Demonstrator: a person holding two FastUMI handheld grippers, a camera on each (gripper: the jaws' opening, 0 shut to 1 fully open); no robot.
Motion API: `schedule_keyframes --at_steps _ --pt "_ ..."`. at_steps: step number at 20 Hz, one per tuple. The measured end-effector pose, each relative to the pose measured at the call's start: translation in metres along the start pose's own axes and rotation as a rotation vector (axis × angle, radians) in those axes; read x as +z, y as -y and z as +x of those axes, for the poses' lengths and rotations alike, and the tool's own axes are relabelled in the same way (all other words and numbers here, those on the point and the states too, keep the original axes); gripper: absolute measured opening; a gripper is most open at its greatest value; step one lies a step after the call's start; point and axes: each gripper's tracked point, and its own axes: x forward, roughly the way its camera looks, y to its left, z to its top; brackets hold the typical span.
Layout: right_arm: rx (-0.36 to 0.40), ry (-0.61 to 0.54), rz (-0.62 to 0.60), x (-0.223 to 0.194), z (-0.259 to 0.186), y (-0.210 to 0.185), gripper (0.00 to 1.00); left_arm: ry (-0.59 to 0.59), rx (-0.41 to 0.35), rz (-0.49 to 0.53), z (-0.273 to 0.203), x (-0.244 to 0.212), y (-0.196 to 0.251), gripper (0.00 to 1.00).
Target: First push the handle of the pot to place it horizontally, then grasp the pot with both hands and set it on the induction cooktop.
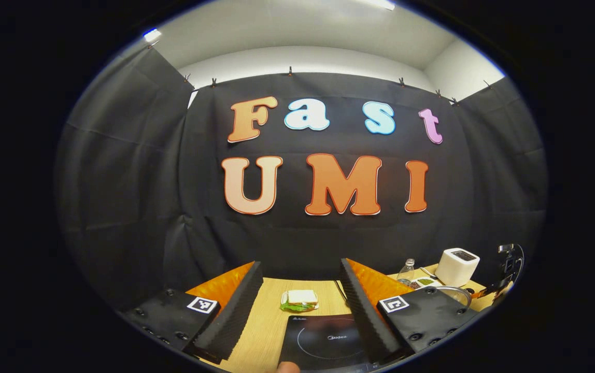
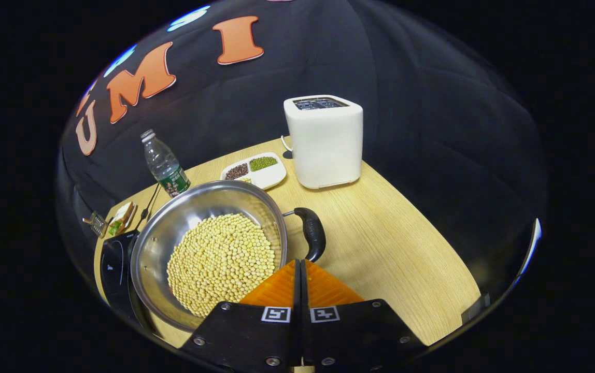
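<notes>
A steel pot [image 2: 158, 243] full of pale soybeans [image 2: 222, 261] sits on the wooden table, its left edge beside the black induction cooktop [image 2: 113, 269]. Its black handle [image 2: 312, 232] sticks out on the right and curves toward me. My right gripper [image 2: 300, 262] is shut with nothing between the fingers, its tip just left of the handle's end; whether they touch I cannot tell. My left gripper [image 1: 301, 267] is open and empty above the induction cooktop [image 1: 323, 342]. The pot's rim [image 1: 457, 291] peeks out at the right.
A white toaster [image 2: 323, 140] stands at the table's back, with a divided dish of beans [image 2: 256, 170] and a water bottle [image 2: 165, 166] to its left. A sandwich on a plate [image 1: 300, 299] lies behind the cooktop. The other gripper [image 1: 507, 269] shows far right.
</notes>
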Motion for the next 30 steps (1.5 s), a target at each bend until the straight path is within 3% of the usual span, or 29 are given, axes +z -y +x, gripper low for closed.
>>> schedule_keyframes --at_steps 6,11,15,19,21,24,26,30 --pt "0.025 -0.011 -0.008 0.014 0.015 -0.001 0.00 -0.032 -0.009 -0.002 0.014 -0.028 0.044 0.99" --pt "0.068 -0.017 -0.002 0.018 0.012 -0.005 0.00 -0.092 -0.039 -0.083 0.036 -0.078 0.095 0.98" --pt "0.128 0.089 0.006 0.045 0.000 -0.014 0.00 -0.116 -0.068 -0.158 0.056 -0.127 0.144 0.98" --pt "0.135 0.174 -0.039 0.059 0.003 -0.016 0.06 -0.087 -0.137 -0.107 0.072 -0.166 0.205 0.98" --pt "0.137 0.192 -0.069 0.060 0.007 -0.020 0.17 -0.097 -0.181 -0.082 0.079 -0.188 0.238 0.98" --pt "0.120 0.213 -0.112 0.062 0.016 -0.020 0.64 -0.173 -0.237 -0.054 0.089 -0.232 0.279 0.97" --pt "0.093 0.220 -0.113 0.065 0.026 -0.017 0.83 -0.235 -0.257 -0.051 0.099 -0.258 0.296 0.98" --pt "0.088 0.156 -0.086 0.051 0.050 -0.013 0.93 -0.355 -0.244 -0.033 0.119 -0.306 0.307 0.98"
